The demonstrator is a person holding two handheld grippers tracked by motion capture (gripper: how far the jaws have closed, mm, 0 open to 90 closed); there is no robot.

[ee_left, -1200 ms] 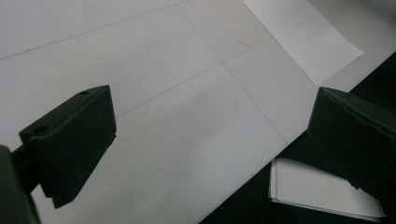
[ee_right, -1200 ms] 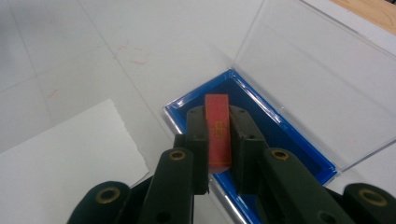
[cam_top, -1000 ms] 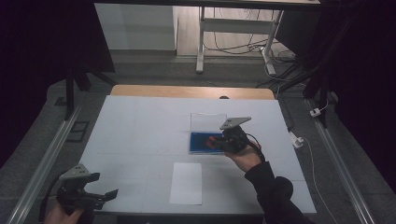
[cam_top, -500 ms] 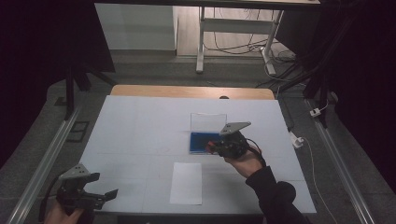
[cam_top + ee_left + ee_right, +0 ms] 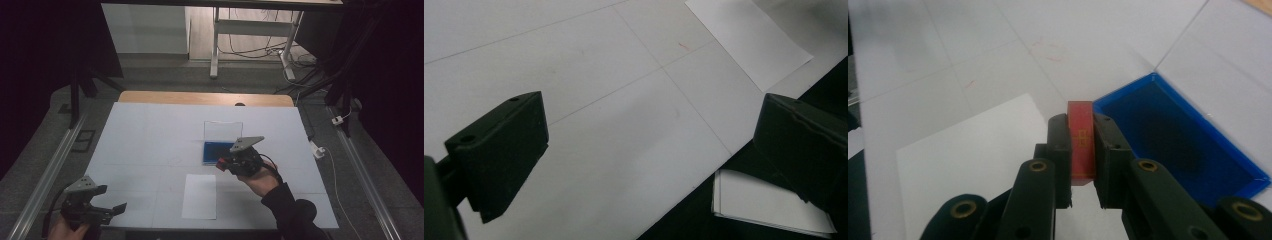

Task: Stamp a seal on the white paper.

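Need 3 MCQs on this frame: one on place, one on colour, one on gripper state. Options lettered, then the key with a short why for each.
1. Where does the white sheet lie relative to the blue tray?
A. nearer the person's edge of the table
B. beyond the tray, by the far edge
C. inside the tray

2. What colour is the block in the right gripper?
A. green
B. red
C. white

3. How does the left gripper stand?
A. shut on the sheet
B. shut on the block
C. open, nothing between its jaws

Key: 1 A, the high view shows the sheet below the tray, towards the person. 2 B, the right gripper view shows a red block with yellow marks pinched between the pads. 3 C, the left gripper view shows wide-apart jaws with bare table between them.
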